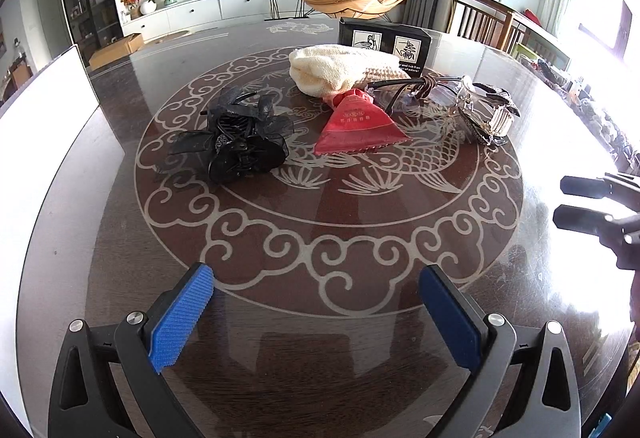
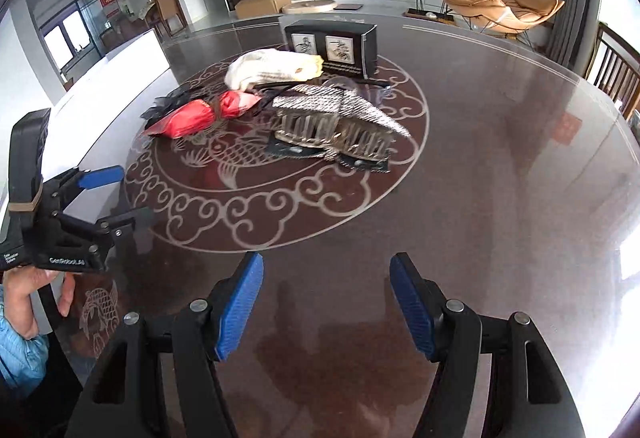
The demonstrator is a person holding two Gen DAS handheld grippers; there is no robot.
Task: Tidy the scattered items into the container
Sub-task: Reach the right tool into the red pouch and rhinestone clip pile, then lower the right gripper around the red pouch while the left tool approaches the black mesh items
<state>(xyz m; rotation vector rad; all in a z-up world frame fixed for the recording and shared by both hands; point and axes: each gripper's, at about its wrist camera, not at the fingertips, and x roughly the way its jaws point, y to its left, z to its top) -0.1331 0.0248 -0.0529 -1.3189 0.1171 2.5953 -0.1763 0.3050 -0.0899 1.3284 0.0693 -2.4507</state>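
Jaws of both the left gripper (image 1: 316, 312) and right gripper (image 2: 326, 308) stand spread and empty above the near tabletop (image 1: 360, 358), ready to pick; mid-tabletop lie a black gauze hair clip (image 1: 236, 142), red sachet (image 1: 358, 126), silver comb clip (image 2: 340, 122), and beyond, the black box (image 2: 332, 48).

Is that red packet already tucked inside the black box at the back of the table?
No. The red packet lies on the bare table, well in front of the black box, beside a cream knitted cloth.

Glasses (image 2: 360, 84) perhaps, mostly behind hair clip (image 2: 340, 118)
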